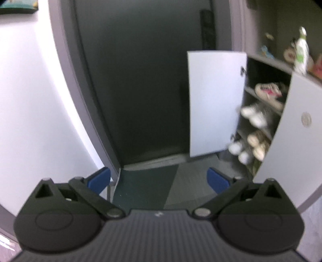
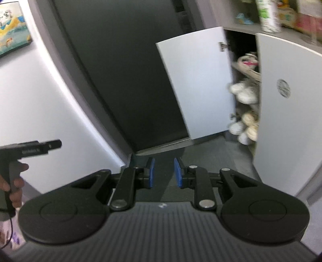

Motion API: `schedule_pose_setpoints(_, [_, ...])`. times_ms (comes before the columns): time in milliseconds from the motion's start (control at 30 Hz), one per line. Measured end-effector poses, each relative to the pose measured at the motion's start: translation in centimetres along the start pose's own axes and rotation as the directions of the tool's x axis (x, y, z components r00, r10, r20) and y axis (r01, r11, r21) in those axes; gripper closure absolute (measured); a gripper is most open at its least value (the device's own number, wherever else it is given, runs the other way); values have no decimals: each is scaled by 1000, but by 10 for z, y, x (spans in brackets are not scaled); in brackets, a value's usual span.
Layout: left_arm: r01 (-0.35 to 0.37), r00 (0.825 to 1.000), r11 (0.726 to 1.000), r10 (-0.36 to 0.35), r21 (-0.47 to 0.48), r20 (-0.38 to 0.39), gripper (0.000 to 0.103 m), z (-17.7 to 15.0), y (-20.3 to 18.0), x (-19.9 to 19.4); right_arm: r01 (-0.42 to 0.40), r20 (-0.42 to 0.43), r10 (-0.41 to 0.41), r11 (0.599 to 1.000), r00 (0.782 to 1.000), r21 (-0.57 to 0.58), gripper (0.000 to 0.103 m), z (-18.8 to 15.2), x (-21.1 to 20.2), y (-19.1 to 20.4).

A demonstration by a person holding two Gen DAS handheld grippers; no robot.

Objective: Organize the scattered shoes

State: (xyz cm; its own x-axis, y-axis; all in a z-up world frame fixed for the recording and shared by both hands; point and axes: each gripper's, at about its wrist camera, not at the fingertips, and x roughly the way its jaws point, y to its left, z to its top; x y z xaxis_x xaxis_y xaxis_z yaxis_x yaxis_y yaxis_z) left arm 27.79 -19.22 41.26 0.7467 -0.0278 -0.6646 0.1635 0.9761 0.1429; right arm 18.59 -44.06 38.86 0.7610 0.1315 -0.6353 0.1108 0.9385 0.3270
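Observation:
A shoe cabinet stands at the right with its left door [image 1: 215,100] [image 2: 199,84] swung open. Blurred shoes fill its shelves: a pink-and-white sneaker [image 1: 267,92] [image 2: 248,64] on top, white-and-grey shoes [image 1: 253,114] [image 2: 243,92] in the middle, beige and white shoes [image 1: 249,147] [image 2: 245,127] below. My left gripper [image 1: 159,180] is open wide, holds nothing, and hangs above the floor well short of the cabinet. My right gripper [image 2: 164,174] has its blue pads a narrow gap apart, with nothing between them. In the right wrist view a hand [image 2: 14,181] holds the left gripper's handle [image 2: 30,151] at the far left.
A dark entrance door [image 1: 140,80] fills the middle, with a dark mat [image 1: 145,185] and grey floor [image 1: 191,181] before it. The cabinet's right door [image 1: 297,131] [image 2: 285,100] is closed. A bottle [image 1: 300,52] [image 2: 268,16] and trinkets stand on top. White wall and a picture [image 2: 12,30] lie left.

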Motion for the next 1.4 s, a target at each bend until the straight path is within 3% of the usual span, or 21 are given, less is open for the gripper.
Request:
schedule_pose_setpoints(100, [31, 999, 1000, -31, -8, -11, 0, -27, -1, 27, 139, 18, -140, 989, 990, 46, 78, -41, 3, 3])
schedule_pose_setpoints(233, [87, 996, 992, -87, 95, -10, 0, -81, 5, 76, 240, 7, -243, 963, 970, 123, 78, -98, 34, 8])
schedule_pose_setpoints(333, [88, 992, 977, -104, 193, 71, 0, -143, 12, 132, 222, 33, -227, 968, 973, 119, 78, -157, 103, -1])
schedule_pose_setpoints(400, [89, 989, 976, -111, 201, 100, 0, -184, 15, 173, 199, 19, -202, 975, 979, 94, 78, -188, 145, -10])
schedule_pose_setpoints(500, [59, 995, 989, -69, 139, 69, 0, -235, 13, 229, 180, -14, -179, 978, 984, 109, 78, -252, 217, -32])
schedule_pose_setpoints(567, [47, 998, 998, -49, 46, 31, 0, -286, 13, 281, 159, -5, -160, 974, 987, 159, 78, -280, 245, -46])
schedule_pose_setpoints(633, [79, 997, 997, -80, 19, 19, 0, -314, 11, 305, 139, 3, -141, 975, 990, 172, 78, -304, 270, -61])
schedule_pose_setpoints(700, [109, 993, 994, -110, 30, 42, 0, -337, 8, 318, 123, -3, -123, 986, 992, 109, 78, -328, 303, -76])
schedule_pose_setpoints(833, [79, 994, 997, -79, 6, 70, 0, -368, 11, 332, 59, -12, -59, 995, 998, 77, 78, -364, 344, -91])
schedule_pose_setpoints(967, [58, 997, 996, -61, -71, -44, 0, -389, 22, 337, -5, -6, 5, 999, 1000, 40, 78, -400, 381, -91])
schedule_pose_setpoints(1033, [50, 998, 997, -52, -65, -34, 0, -400, 28, 320, -65, 23, 63, 996, 998, 63, 78, -410, 389, -86])
schedule_pose_setpoints(1100, [34, 999, 998, -35, -54, -2, 0, -411, 36, 298, -109, 32, 107, 990, 994, 89, 78, -415, 388, -78])
schedule_pose_setpoints(1233, [-68, 996, 998, 67, 10, 52, 0, -417, 46, 265, -174, -16, 176, 980, 984, 92, 78, -408, 376, -59])
schedule_pose_setpoints(1400, [-105, 994, 982, 110, -157, 21, 0, -434, 86, 190, -202, -23, 201, 978, 979, -45, 78, -386, 318, -14])
